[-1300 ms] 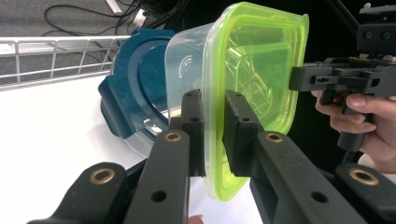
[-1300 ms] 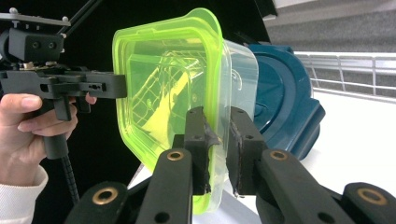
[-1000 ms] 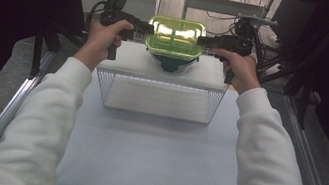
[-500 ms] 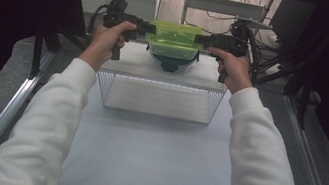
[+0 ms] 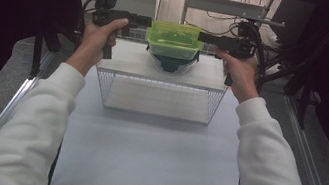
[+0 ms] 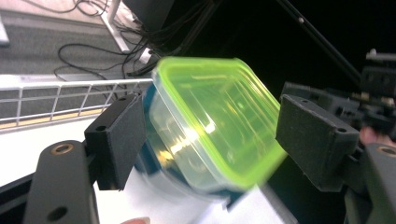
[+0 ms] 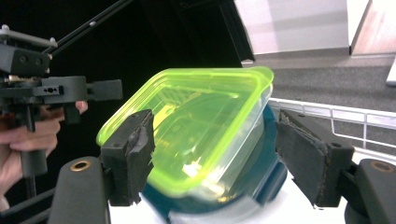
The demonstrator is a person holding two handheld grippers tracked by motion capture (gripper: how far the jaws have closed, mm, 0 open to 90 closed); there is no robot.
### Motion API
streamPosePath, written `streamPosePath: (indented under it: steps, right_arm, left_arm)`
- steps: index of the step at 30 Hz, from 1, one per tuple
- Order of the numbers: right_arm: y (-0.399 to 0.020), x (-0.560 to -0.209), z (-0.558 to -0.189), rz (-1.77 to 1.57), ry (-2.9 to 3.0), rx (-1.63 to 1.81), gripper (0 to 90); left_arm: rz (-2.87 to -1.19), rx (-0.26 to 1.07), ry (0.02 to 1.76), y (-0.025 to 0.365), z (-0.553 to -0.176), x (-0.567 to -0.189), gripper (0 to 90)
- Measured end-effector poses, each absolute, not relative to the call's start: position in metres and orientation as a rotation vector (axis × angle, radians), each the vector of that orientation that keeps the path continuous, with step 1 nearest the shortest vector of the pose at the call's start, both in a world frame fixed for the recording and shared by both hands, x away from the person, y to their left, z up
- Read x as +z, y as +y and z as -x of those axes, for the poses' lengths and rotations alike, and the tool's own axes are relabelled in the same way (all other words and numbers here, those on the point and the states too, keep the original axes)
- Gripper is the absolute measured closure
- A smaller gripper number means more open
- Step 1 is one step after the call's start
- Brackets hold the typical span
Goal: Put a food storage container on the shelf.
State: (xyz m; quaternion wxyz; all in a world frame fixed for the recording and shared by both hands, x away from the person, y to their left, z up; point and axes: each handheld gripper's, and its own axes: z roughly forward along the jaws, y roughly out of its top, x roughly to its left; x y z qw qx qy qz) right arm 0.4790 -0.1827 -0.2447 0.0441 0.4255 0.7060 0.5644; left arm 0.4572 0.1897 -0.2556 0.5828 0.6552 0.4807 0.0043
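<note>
Container (image 6: 210,126) base blurred, btm cut off

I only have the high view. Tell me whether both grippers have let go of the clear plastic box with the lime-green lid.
Observer: In the left gripper view, the left gripper has just been opening its jaws. The clear plastic box with the lime-green lid sits between them, with a dark gap beside one pad.
Operator: Check the other one.
Observer: In the right gripper view, the right gripper has just been opening too, and one pad stands clear of the box wall.
Operator: Report what the box rests on.
Observer: A dark teal container lies under it, on the flat white top of the white wire basket.
</note>
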Motion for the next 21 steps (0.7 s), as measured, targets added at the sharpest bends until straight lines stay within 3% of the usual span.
streamPosePath:
  steps: [9,21]
  right_arm:
    - [-0.205,-0.250,-0.435,-1.116,2.216,1.678,25.4]
    - [-0.218,-0.296,-0.372,-0.964,2.310,1.551,25.2]
  left_arm:
    - [-1.600,0.088,1.023,0.204,-0.400,-0.264,24.4]
    - [-1.660,0.161,1.011,0.208,-0.336,-0.316,24.4]
